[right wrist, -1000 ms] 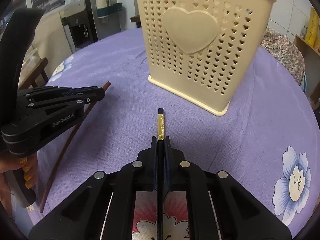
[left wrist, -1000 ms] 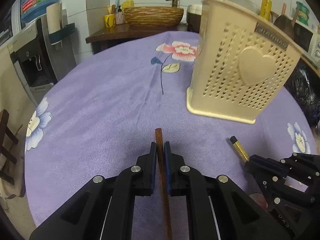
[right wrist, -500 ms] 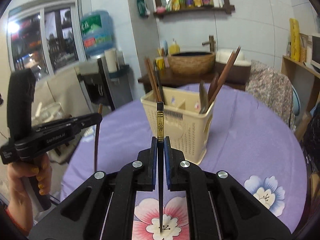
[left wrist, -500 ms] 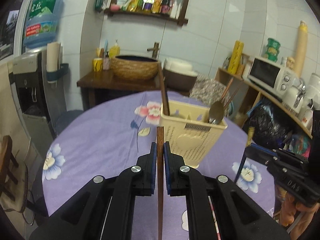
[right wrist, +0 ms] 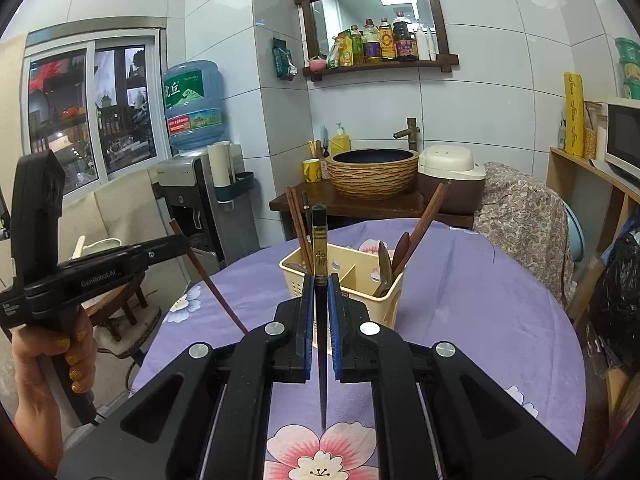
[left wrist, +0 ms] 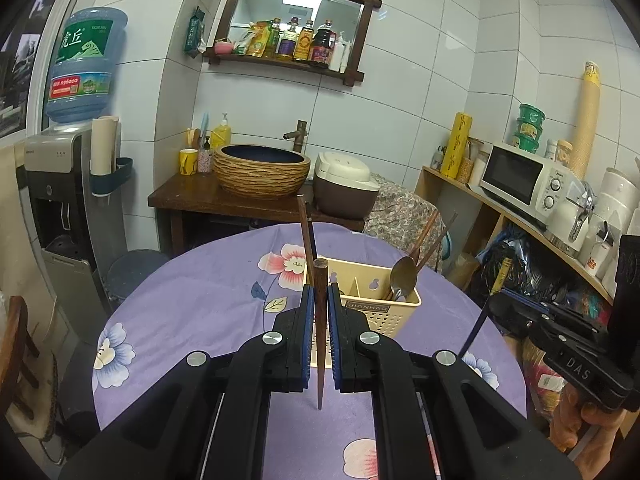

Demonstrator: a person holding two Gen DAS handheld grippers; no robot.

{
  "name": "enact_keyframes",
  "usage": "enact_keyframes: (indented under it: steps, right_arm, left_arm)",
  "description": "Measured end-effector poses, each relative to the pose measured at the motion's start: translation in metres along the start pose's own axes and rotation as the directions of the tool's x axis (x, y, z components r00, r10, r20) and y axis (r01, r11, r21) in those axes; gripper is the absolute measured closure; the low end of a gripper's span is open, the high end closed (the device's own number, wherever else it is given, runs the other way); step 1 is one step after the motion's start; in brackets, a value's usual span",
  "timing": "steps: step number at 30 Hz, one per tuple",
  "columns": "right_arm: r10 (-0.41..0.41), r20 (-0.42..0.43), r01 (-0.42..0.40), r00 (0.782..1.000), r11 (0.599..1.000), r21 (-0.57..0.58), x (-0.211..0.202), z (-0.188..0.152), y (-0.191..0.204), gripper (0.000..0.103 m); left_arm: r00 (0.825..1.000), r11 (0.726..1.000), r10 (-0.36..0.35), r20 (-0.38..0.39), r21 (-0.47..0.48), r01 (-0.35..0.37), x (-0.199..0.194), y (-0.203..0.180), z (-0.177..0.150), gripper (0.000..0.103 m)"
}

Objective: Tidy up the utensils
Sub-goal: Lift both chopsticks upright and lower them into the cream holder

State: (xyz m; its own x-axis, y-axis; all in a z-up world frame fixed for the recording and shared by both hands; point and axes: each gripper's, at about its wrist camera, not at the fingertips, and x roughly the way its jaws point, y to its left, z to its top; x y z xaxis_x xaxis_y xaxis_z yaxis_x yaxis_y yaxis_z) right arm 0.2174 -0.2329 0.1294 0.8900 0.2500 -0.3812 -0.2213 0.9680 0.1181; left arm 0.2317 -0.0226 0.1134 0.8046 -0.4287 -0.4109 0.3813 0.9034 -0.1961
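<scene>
Both grippers have risen since the earlier frames: one second ago each chopstick lay low over the purple floral tablecloth (left wrist: 192, 304) beside the holder, and each now hangs clear above it.

Left gripper (left wrist: 319, 300): jaws closed on a reddish-brown wooden chopstick (left wrist: 320, 320), which stands nearly upright between the blue pads, blunt end above the jaws, pointed tip below them and off the cloth.

Right gripper (right wrist: 319, 300): jaws closed on a black chopstick with a gold-printed upper band (right wrist: 320, 256), also upright, tip hanging below the jaws over a pink flower print.

Directly beyond both sets of jaws, on the bench, stands the cream perforated plastic utensil holder (right wrist: 352, 276). Its compartment on the left of the jaws holds brown chopsticks (right wrist: 298, 228); the compartment on the right holds a metal spoon (left wrist: 402, 276) and further wooden utensils leaning to the right.

In the right wrist view, the left gripper shows to the left of the jaws, gripped by a hand (right wrist: 60, 356). In the left wrist view, the right gripper shows at the right edge.

Far beyond the holder: a woven basin (left wrist: 262, 172) on a dark wooden stand.
</scene>
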Motion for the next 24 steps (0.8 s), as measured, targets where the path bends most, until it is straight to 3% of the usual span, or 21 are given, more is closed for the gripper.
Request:
enact_keyframes:
  steps: [11, 18, 24]
  right_arm:
    - [0.006, -0.008, -0.006, 1.0, 1.0, -0.015, -0.001, 0.015, -0.002, 0.095]
    - [0.036, 0.021, -0.036, 0.999, 0.999, -0.006, -0.005, 0.068, -0.001, 0.095]
    - [-0.019, 0.117, 0.021, 0.993, 1.0, -0.015, -0.004, 0.126, 0.002, 0.095]
  left_arm:
    - [1.0, 1.0, -0.021, 0.01, 0.011, 0.021, -0.004, -0.001, 0.016, 0.095]
    - [0.995, 0.996, -0.086, 0.055, 0.027, 0.084, -0.02, -0.01, 0.075, 0.095]
    - [0.986, 0.998, -0.066, 0.151, 0.027, 0.063, -0.024, -0.021, 0.134, 0.095]
